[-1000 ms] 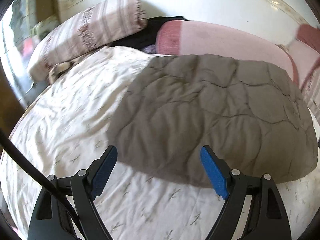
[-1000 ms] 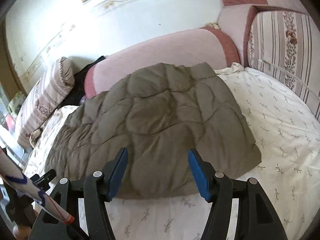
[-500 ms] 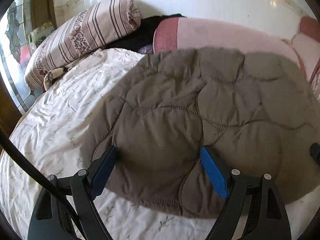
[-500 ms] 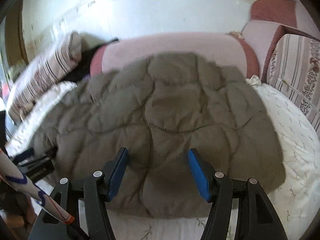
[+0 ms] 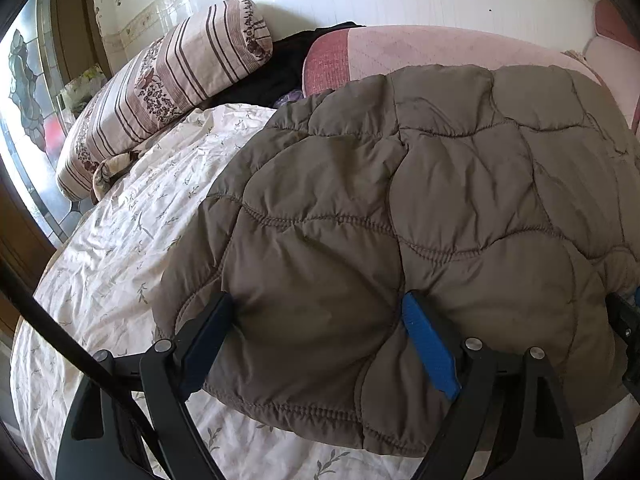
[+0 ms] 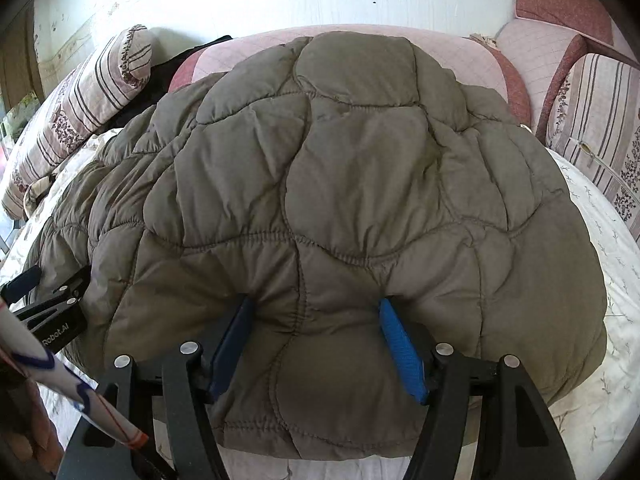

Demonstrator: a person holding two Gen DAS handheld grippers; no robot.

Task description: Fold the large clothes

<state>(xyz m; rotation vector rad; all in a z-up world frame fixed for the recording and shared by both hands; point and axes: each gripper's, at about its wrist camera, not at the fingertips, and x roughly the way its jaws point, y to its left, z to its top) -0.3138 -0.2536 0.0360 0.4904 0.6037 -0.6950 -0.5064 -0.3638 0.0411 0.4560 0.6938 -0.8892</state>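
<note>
Folding is only beginning: left tongs [image 5: 316, 344] and right tongs [image 6: 316, 344], both spread wide, are straddling the near hem of the puffy taupe quilted coat [image 6: 340, 184] lying on the floral-sheeted bed [image 5: 120, 248], gripping nothing.

Both my wrist cameras look low and close across the bed [image 5: 120, 264] from its near edge toward the far wall. They share the quilted brown coat [image 5: 420, 208] [image 6: 352, 184], striped pillow [image 5: 168, 80] [image 6: 84, 100] and pink bolster [image 5: 432, 48].
</note>
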